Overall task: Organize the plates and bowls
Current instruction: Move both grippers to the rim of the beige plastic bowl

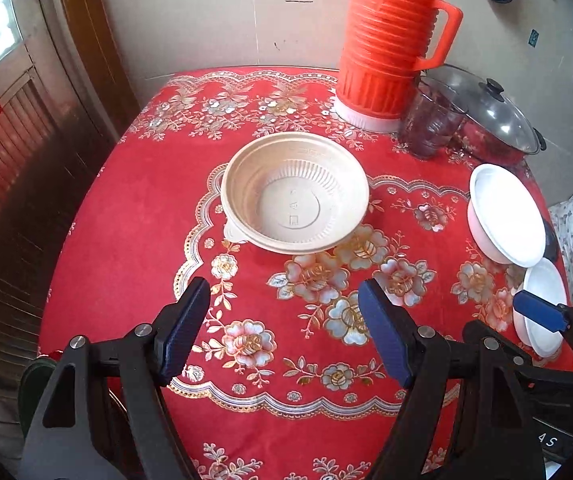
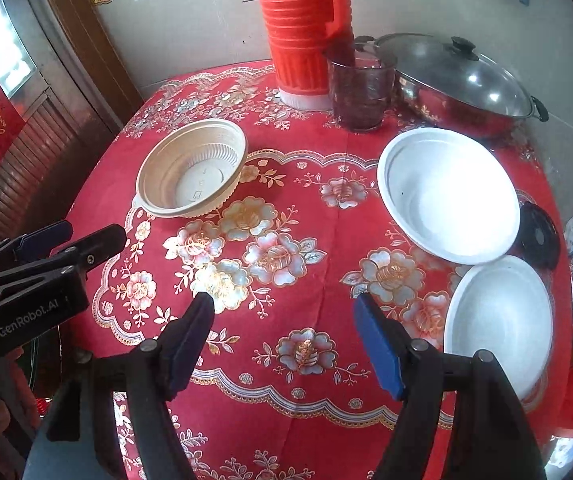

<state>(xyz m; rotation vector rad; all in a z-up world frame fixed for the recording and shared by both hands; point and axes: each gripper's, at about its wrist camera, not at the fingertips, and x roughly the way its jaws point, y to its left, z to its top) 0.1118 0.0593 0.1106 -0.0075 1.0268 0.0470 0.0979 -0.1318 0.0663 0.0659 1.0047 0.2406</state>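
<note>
A beige ribbed plastic bowl (image 1: 294, 196) stands upright on the red flowered tablecloth (image 1: 134, 216), ahead of my open, empty left gripper (image 1: 284, 326). It also shows at the left in the right wrist view (image 2: 192, 168). Two white dishes lie at the table's right: a far one (image 2: 448, 194) and a near one (image 2: 500, 320), which also show in the left wrist view (image 1: 506, 216) (image 1: 544, 304). My right gripper (image 2: 284, 338) is open and empty above the cloth, left of the near white dish. The left gripper shows at the far left in the right wrist view (image 2: 66, 240).
A tall orange thermos jug (image 1: 390, 44), a dark glass cup (image 2: 360, 92) and a steel pot with a glass lid (image 2: 458, 80) stand at the table's back right. A small black lid (image 2: 538, 236) lies beside the far white dish. A wall runs behind the table; a wooden door is at left.
</note>
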